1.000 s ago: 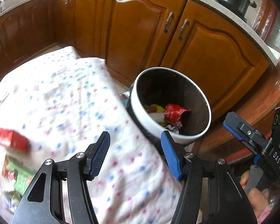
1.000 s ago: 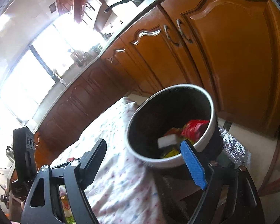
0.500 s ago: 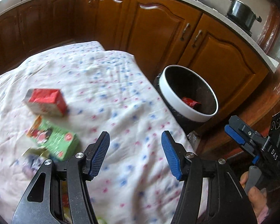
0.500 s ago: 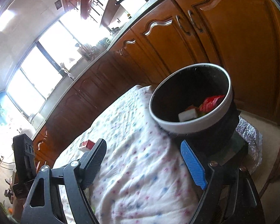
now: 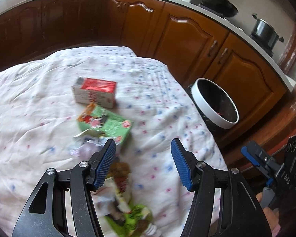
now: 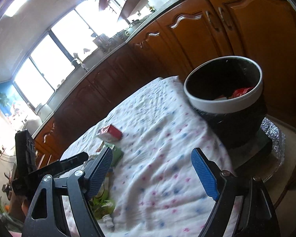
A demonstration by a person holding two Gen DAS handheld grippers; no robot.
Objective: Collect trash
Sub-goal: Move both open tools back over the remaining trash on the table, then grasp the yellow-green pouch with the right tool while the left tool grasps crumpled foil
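A round bin (image 5: 217,102) with a white rim and dark inside stands right of the table; it also shows in the right wrist view (image 6: 227,90) with red trash (image 6: 241,91) inside. On the spotted cloth (image 5: 39,108) lie a red-and-white carton (image 5: 95,94), a green box (image 5: 106,124), a crumpled wrapper (image 5: 84,144) and a green packet (image 5: 132,215). My left gripper (image 5: 143,166) is open and empty above the packet. My right gripper (image 6: 155,174) is open and empty over the cloth, short of the bin.
Brown wooden cabinets (image 5: 187,39) run behind the table under a light countertop with a pan (image 5: 219,4) and a pot (image 5: 265,32). The bin rests on a dark base over a silvery mat (image 6: 274,136). Windows (image 6: 49,59) are at the left.
Both grippers have pulled back from the bin toward the table. The cartons and wrappers have come into the left wrist view. Both stay open.
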